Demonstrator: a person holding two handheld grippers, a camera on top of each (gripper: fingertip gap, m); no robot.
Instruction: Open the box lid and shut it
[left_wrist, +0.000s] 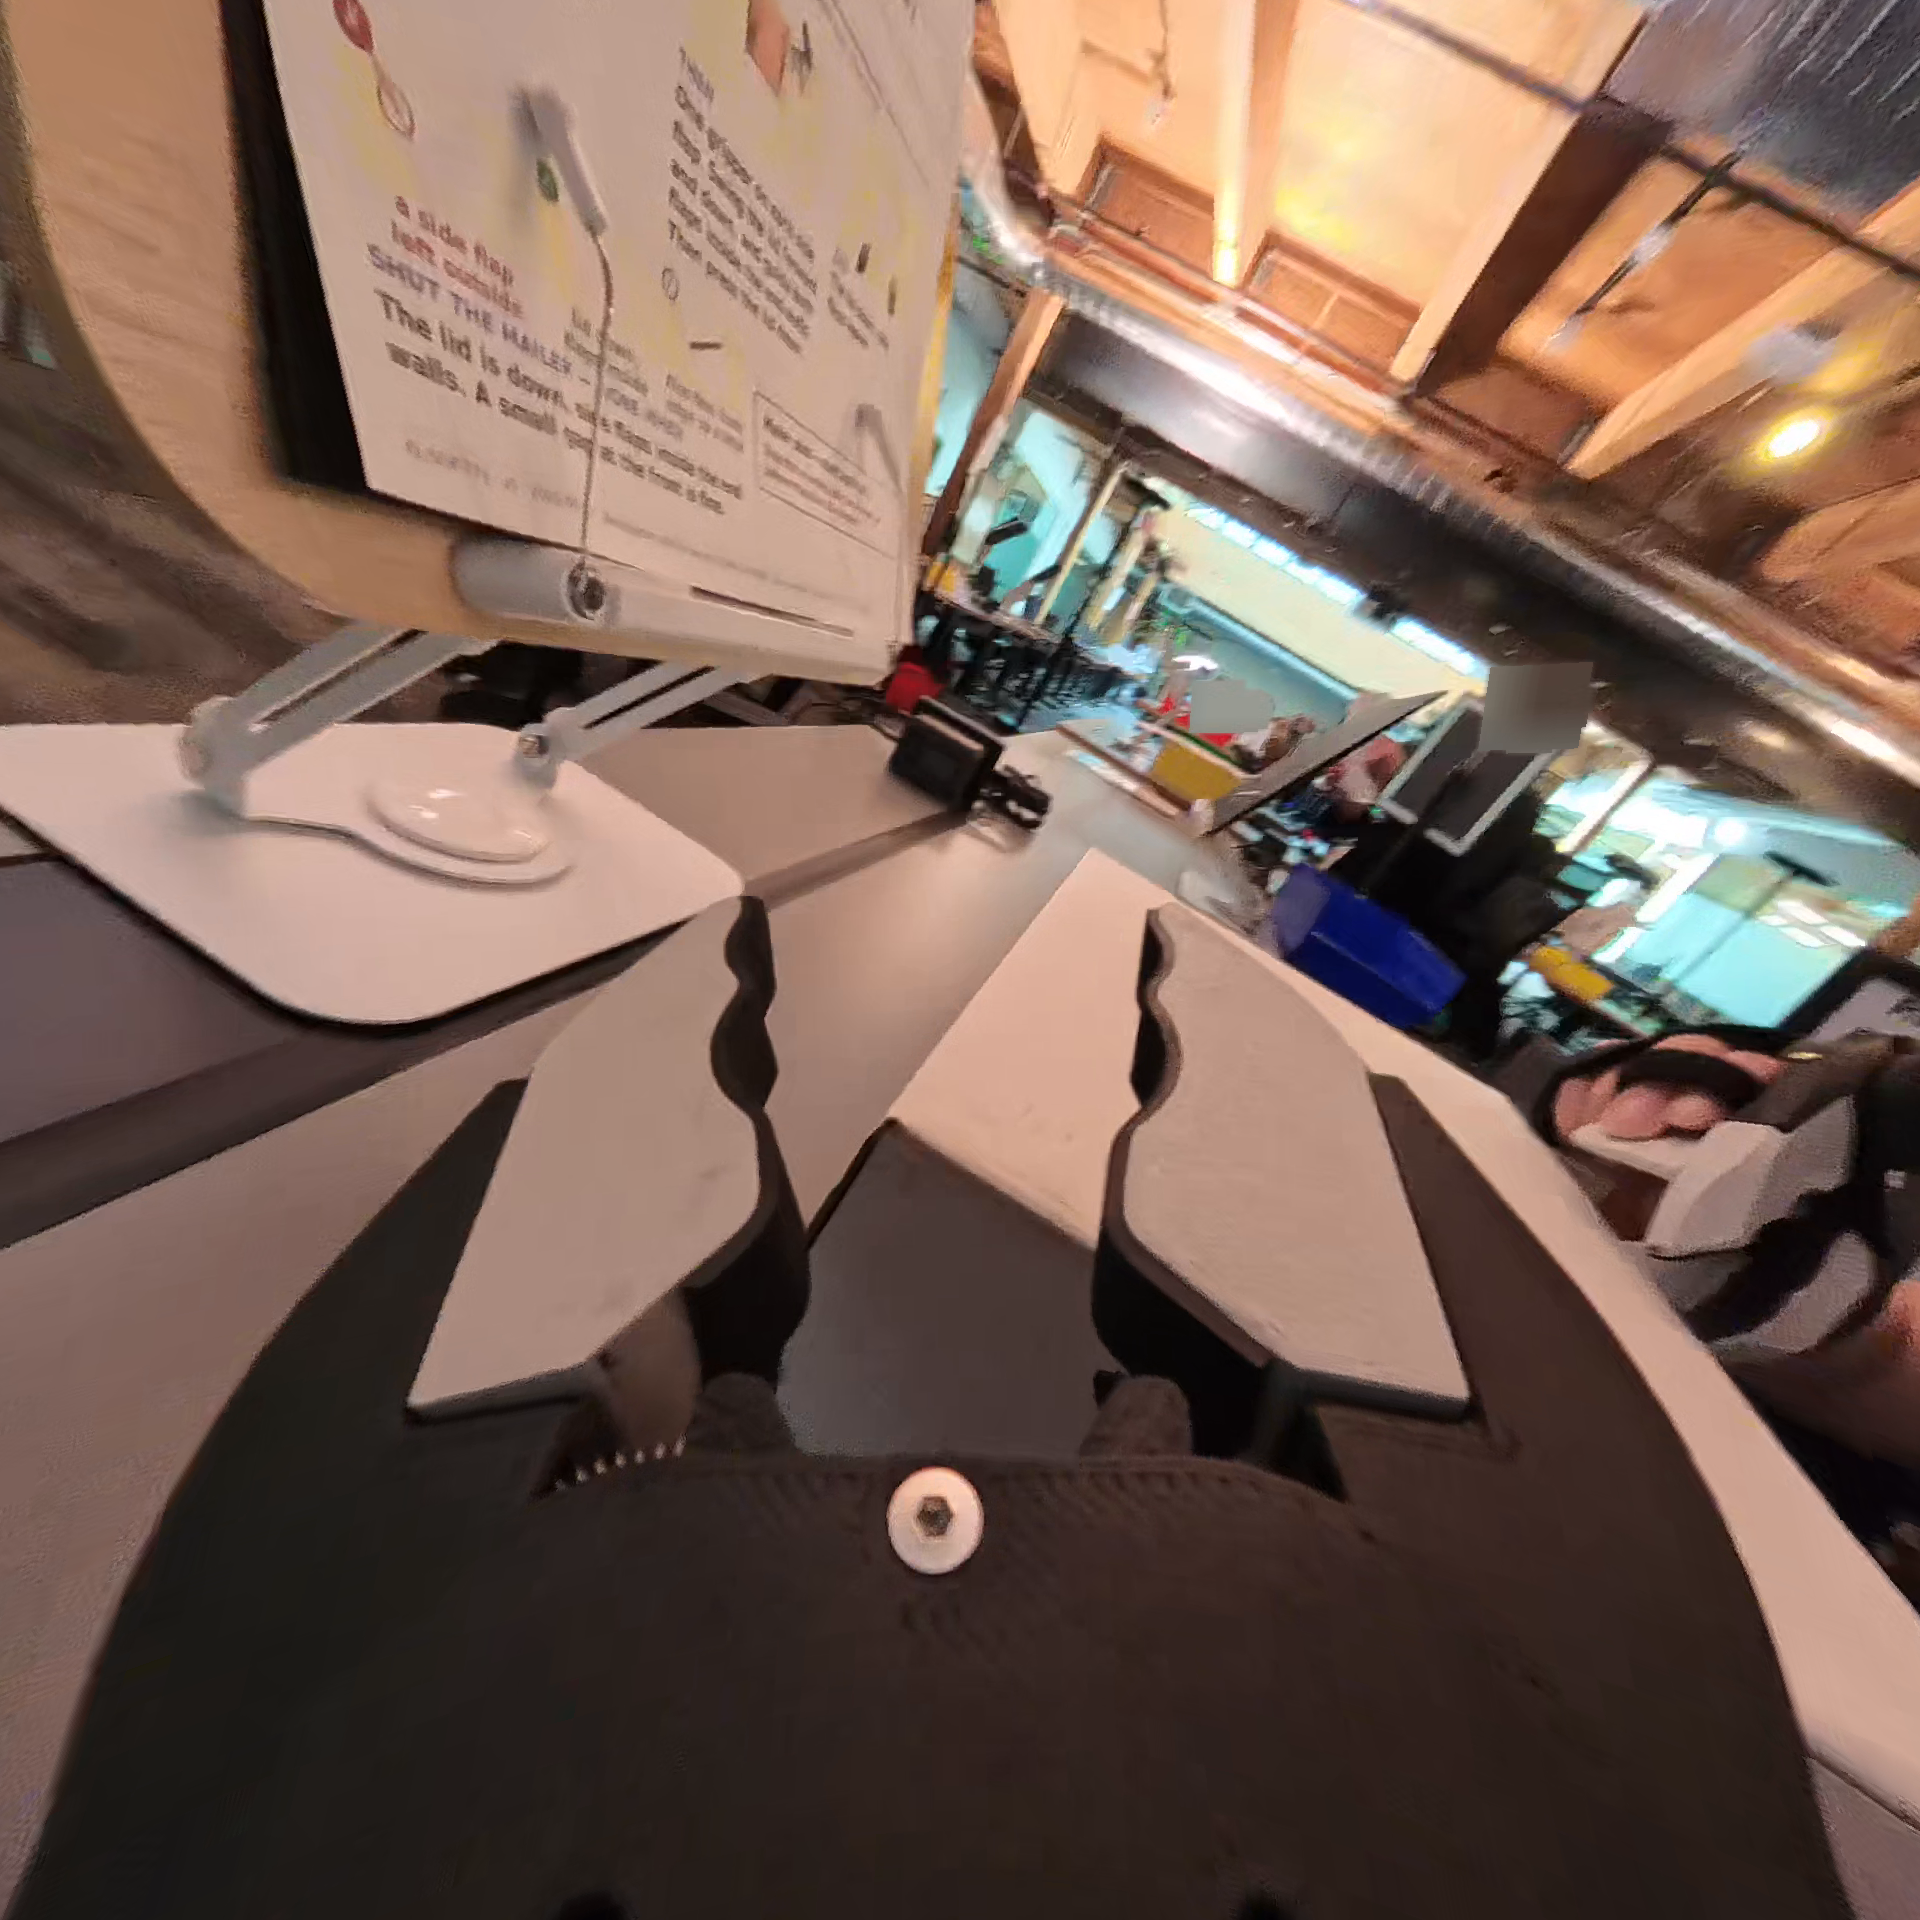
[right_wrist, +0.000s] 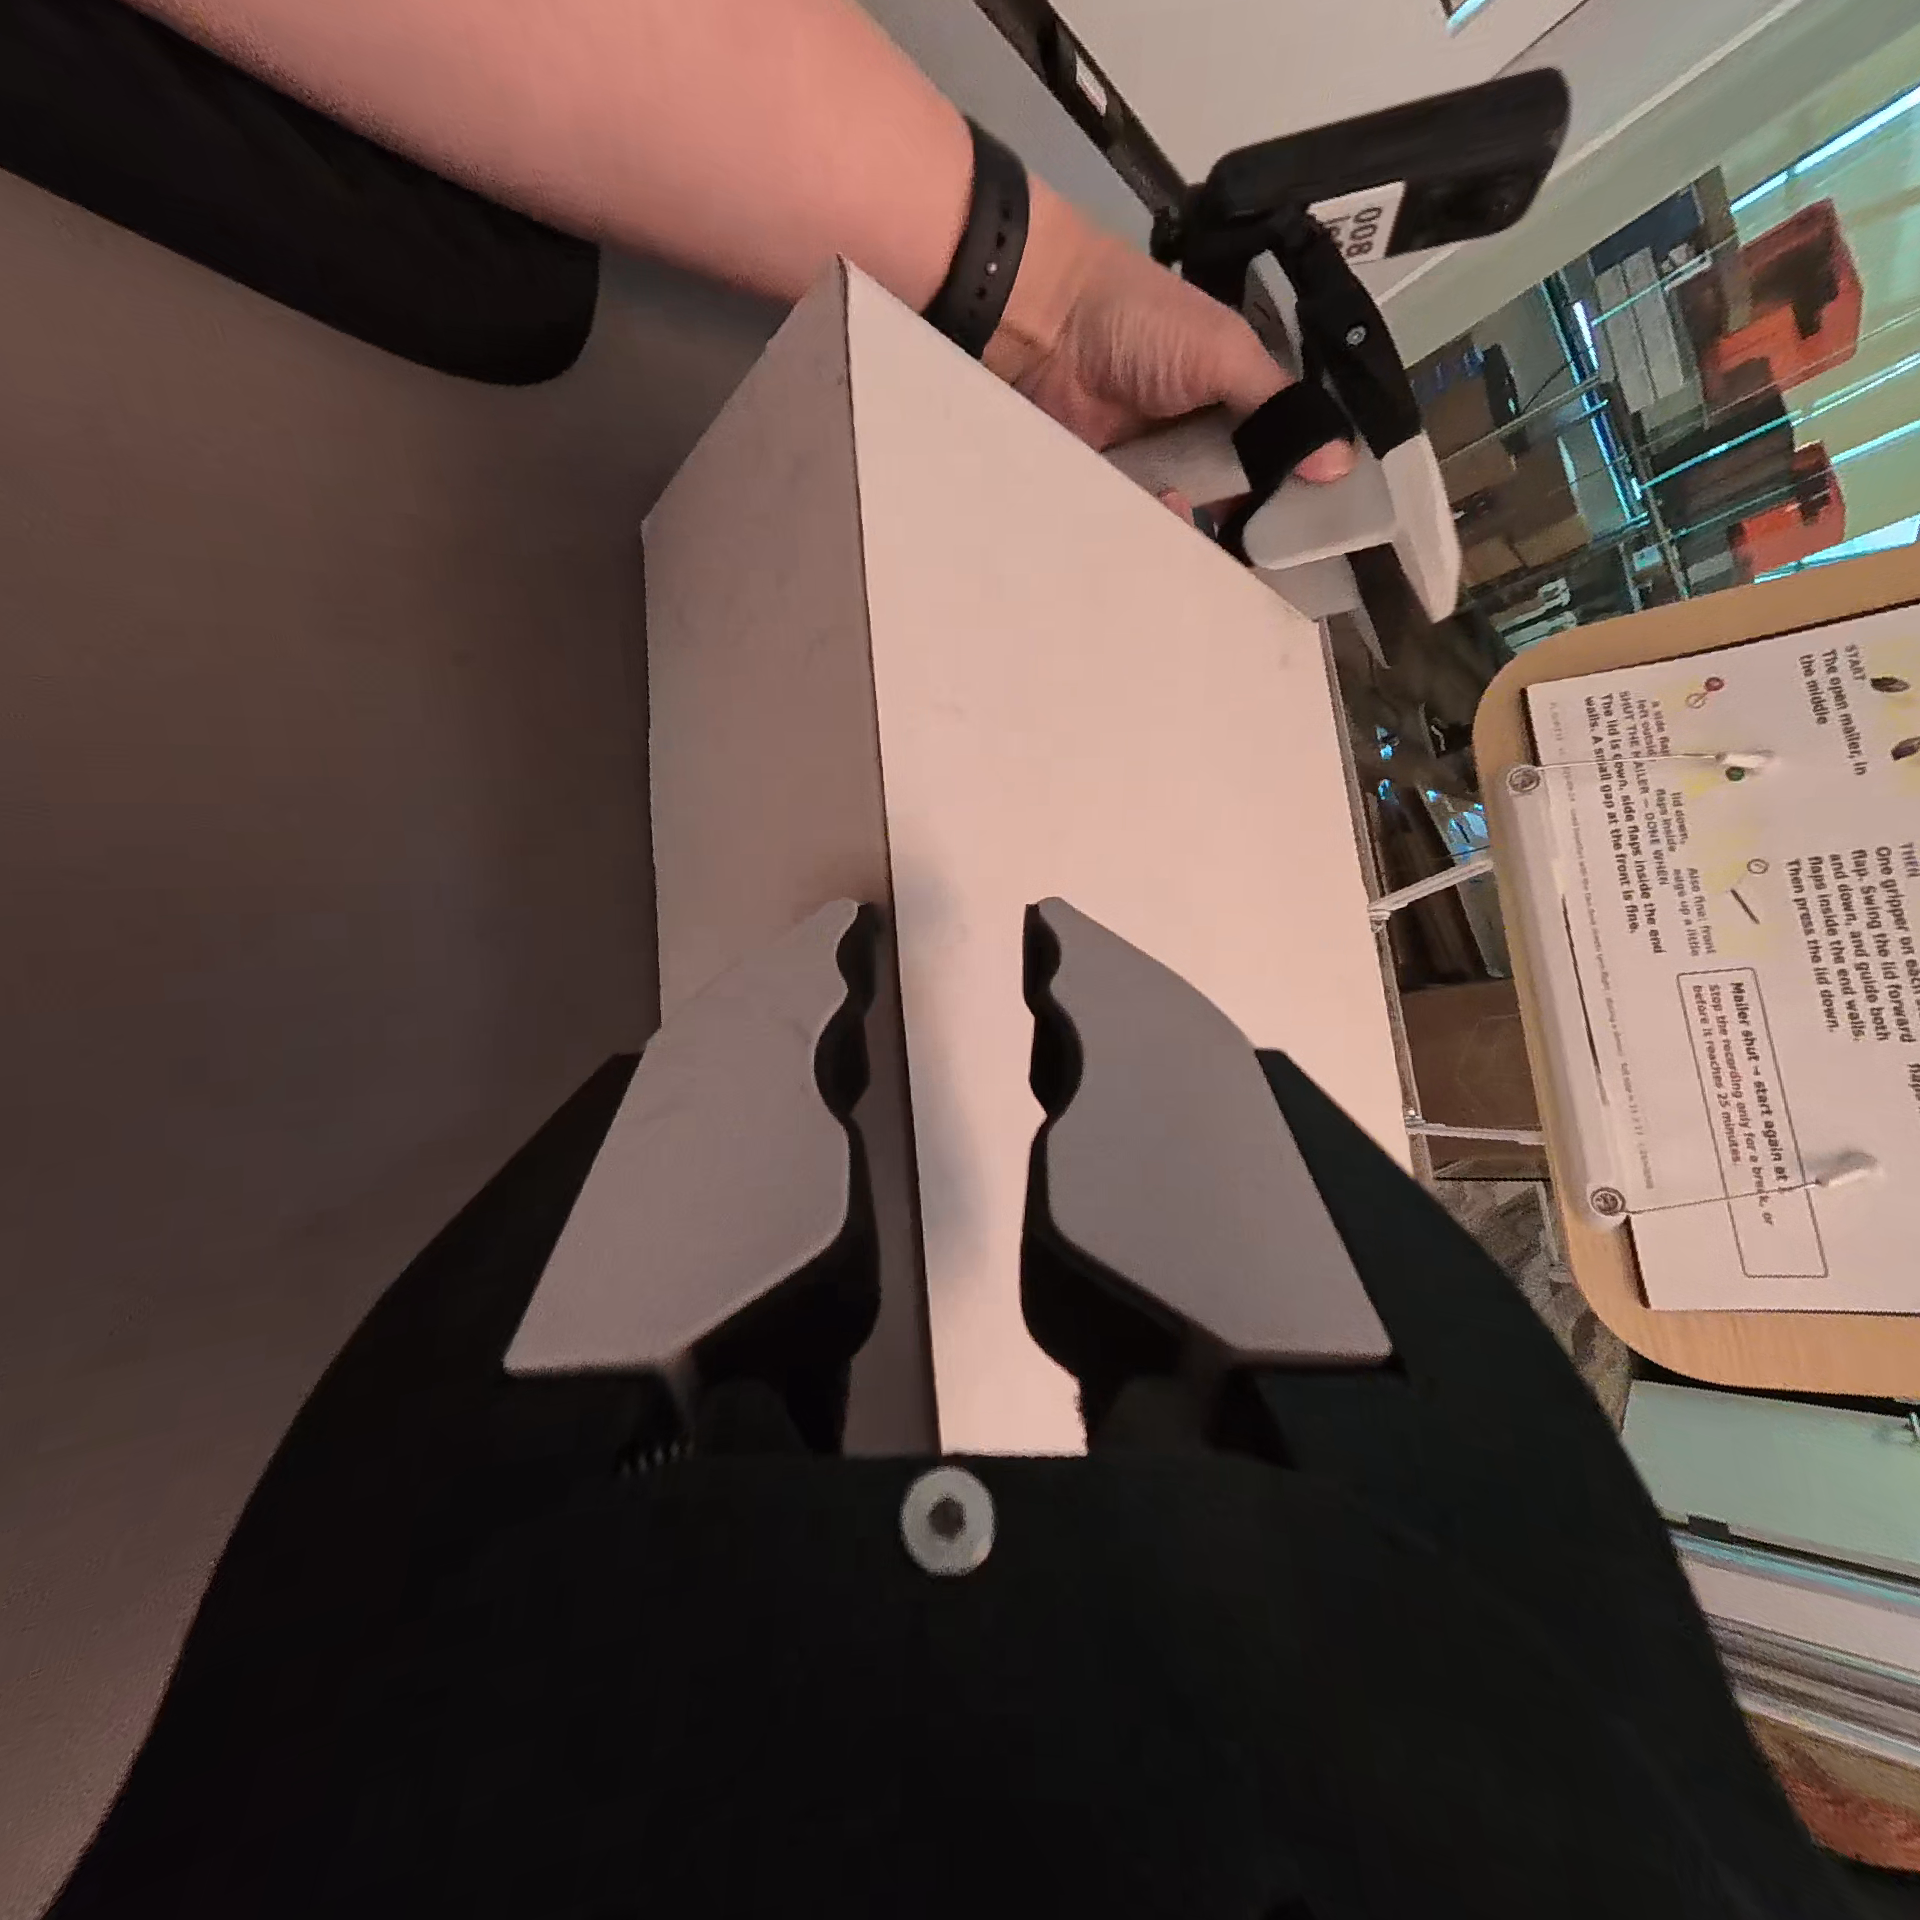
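Right wrist view: white box lies on the bench, lid down. Right gripper straddles its edge, jaws parted, grasping nothing. Left gripper likewise released at the far end. Thin cardboard, judged light and bendable; grip at lid edge.

White box; grey-faced black grippers; blue bin

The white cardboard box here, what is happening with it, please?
A person holds a two-finger tool in each hand at the white cardboard box. The right tool straddles one edge of it, jaws open with a gap. The left tool, also open, sits over a corner at the other end. A printed instruction sheet stands on a wooden board nearby.
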